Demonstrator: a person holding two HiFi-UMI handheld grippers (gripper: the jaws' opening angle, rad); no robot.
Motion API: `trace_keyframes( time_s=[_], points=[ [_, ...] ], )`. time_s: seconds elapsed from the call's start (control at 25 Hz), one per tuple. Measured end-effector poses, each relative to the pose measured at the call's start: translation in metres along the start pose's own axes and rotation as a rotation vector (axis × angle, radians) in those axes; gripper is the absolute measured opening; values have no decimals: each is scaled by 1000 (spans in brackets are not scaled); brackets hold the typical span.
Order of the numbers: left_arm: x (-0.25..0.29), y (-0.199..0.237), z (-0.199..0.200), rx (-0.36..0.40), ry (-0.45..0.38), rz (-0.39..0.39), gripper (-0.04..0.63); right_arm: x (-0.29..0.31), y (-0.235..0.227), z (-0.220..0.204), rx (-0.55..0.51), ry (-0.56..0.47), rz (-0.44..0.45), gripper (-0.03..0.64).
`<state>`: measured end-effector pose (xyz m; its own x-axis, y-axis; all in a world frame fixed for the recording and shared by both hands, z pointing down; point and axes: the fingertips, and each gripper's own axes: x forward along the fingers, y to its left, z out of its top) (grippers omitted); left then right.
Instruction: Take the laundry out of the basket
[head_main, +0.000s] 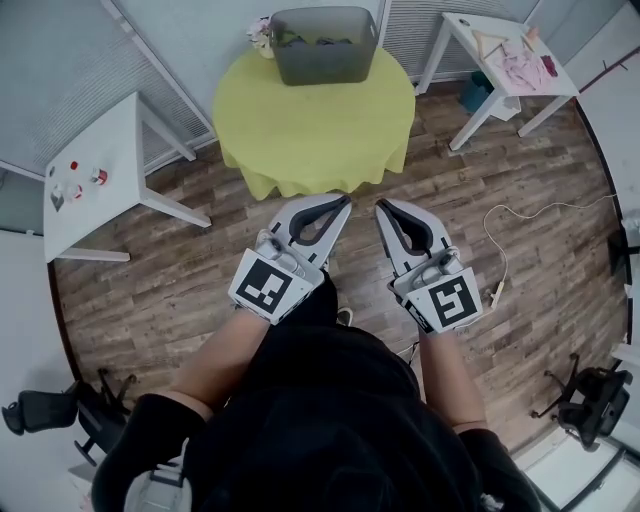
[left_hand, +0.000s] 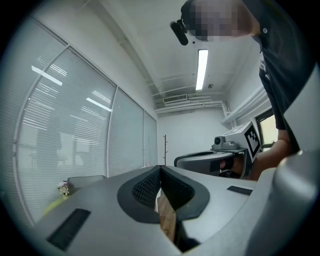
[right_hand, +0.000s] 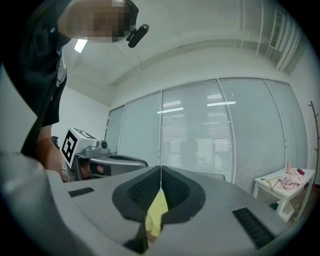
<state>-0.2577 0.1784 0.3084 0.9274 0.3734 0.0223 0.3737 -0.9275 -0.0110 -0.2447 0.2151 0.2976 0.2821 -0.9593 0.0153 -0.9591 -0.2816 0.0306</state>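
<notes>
Head view: the basket (head_main: 323, 45) stands upright at the far edge of the round table (head_main: 315, 135), which is covered with a yellow-green cloth. The basket's long axis runs left to right across the table, and its open mouth faces up. Dark laundry (head_main: 312, 40) lies inside it, below the rim. A small bunch of flowers (head_main: 260, 33) sits on the table just beside the basket's left end.

The left gripper (head_main: 338, 208) and the right gripper (head_main: 383, 212) are held side by side just short of the table's near edge. Both point toward the table and are well apart from the basket.

Left gripper view: the jaws are pressed together with nothing between them.

Right gripper view: the jaws are likewise pressed together and empty, and the yellow cloth shows beyond them.
</notes>
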Motion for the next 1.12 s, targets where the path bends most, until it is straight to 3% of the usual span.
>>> trace_keyframes(
  time_s=[0.76, 0.92, 1.12],
  points=[
    [88, 124, -12, -65, -7, -100, 9, 115, -101, -12, 0, 63, -58, 23],
    [97, 148, -21, -49, 35, -121, 9, 135, -113, -13, 3, 66, -72, 23],
    [115, 167, -16, -54, 16, -137, 9, 149, -130, -15, 10, 69, -90, 23]
  ],
)
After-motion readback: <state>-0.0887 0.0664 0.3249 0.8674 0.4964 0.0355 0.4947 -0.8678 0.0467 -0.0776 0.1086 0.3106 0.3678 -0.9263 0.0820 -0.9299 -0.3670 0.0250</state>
